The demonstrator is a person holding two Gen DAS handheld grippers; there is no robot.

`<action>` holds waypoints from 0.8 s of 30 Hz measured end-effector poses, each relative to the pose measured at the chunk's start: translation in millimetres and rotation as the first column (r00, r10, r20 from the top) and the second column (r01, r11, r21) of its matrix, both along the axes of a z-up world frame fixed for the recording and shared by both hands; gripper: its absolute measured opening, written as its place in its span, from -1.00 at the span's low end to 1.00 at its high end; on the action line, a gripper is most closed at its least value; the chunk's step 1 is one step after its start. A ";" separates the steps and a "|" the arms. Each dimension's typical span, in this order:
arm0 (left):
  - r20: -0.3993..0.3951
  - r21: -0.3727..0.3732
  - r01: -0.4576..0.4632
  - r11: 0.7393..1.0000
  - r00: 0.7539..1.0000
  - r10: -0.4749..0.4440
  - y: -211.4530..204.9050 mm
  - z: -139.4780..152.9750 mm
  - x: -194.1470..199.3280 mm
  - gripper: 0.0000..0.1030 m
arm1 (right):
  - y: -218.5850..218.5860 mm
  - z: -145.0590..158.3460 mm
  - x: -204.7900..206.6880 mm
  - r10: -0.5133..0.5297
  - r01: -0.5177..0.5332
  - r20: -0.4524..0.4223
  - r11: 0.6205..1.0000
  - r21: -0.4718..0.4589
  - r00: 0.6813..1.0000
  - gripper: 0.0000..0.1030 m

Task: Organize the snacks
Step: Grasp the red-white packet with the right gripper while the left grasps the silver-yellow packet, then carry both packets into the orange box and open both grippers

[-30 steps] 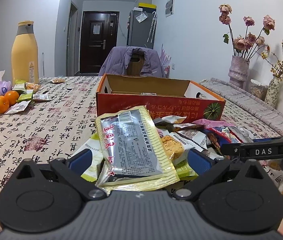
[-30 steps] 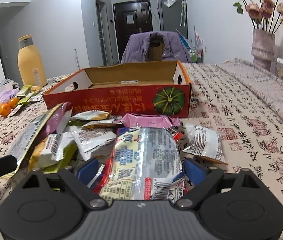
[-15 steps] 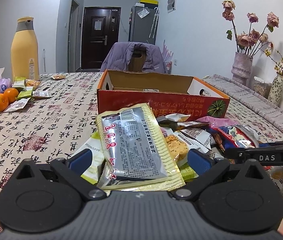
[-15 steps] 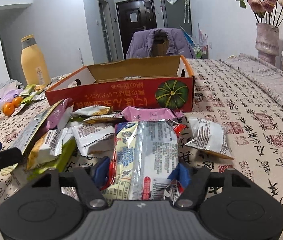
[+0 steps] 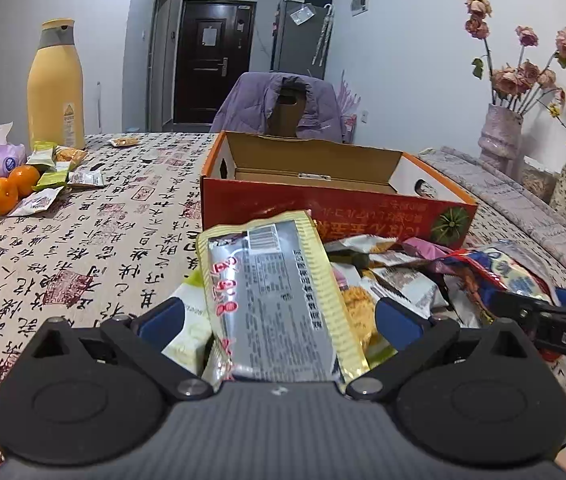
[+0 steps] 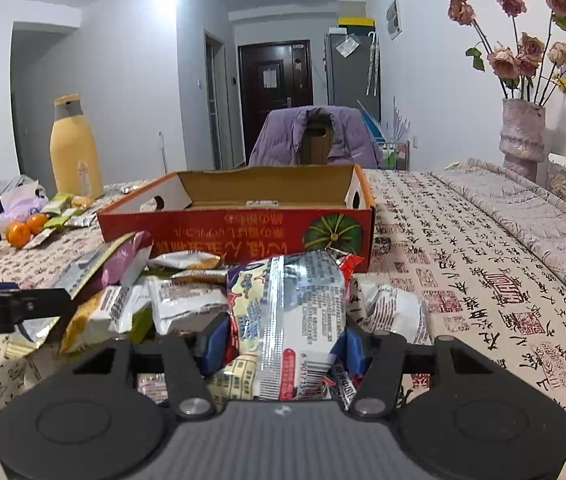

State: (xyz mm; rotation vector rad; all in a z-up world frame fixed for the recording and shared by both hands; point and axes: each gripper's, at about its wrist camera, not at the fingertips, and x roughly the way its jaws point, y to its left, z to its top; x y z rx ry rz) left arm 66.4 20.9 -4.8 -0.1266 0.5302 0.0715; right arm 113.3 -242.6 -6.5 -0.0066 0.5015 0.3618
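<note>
Two hand-held grippers face a pile of snack packets on a bench covered by a cloth printed with black calligraphy and red seals. Behind the pile stands an open red and orange cardboard box (image 6: 239,216) with a green pumpkin picture on its front; it looks empty, though its floor is mostly hidden.

The right gripper (image 6: 279,340) has its jaws clenched on a silver, yellow and red packet (image 6: 287,320), pinched from both sides at the near edge of the pile. The left gripper (image 5: 279,316) has its jaws spread wide around a gold-edged silver packet (image 5: 275,296); the blue pads stand clear of its sides, so it seems to rest there ungripped.

The step in hand appears to be the pick-up, with nothing boxed yet. The next move likely calls for lifting the right-hand packet over the box's front wall and letting go inside, while the left jaws need to close first.

Readable writing: "DAS" in white on the right gripper's arm, seen from the left wrist camera. The gold-edged packet carries red characters and a barcode; the box front has inverted yellow Chinese print. None is legible enough to name a brand.
</note>
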 end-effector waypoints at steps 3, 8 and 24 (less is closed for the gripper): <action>-0.025 -0.013 -0.025 1.000 0.999 0.025 2.4 -0.4 11.2 1.00 | -2.3 1.0 0.1 -0.005 0.005 0.006 1.000 0.012 1.000 0.09; -0.075 -0.098 -0.038 0.994 0.997 0.031 12.4 -7.3 22.9 0.70 | -3.5 1.3 -0.8 0.000 0.000 0.012 1.000 0.025 1.000 0.09; -0.035 -0.146 -0.039 0.989 0.999 0.034 22.4 -11.1 11.5 -0.03 | 2.8 -2.7 -5.8 0.019 -0.019 -0.003 0.999 0.040 1.000 0.09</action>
